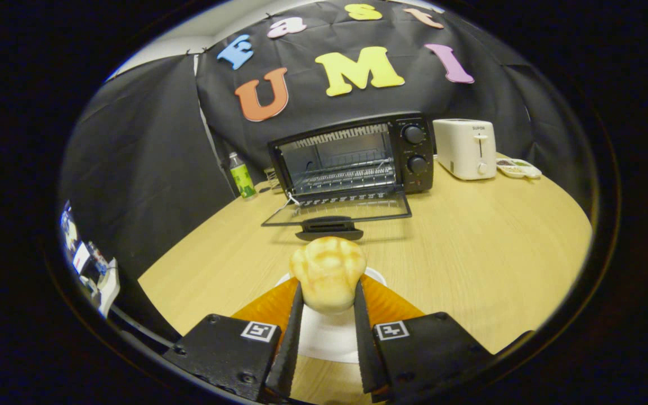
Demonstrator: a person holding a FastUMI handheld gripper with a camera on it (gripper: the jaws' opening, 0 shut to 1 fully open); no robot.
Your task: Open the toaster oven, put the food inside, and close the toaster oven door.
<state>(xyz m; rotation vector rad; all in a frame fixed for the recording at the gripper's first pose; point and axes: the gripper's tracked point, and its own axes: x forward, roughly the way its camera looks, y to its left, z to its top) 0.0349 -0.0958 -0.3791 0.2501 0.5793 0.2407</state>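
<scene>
A pale, lumpy bun (pixel 328 274) sits low in the middle of the frame, clamped on both sides by the gripper (pixel 327 295), above a white plate (pixel 329 334). The gripper points level toward the toaster oven (pixel 354 160) beyond on the wooden table (pixel 481 247), its door (pixel 338 212) folded down open. Right of it stands a white toaster (pixel 465 149).
</scene>
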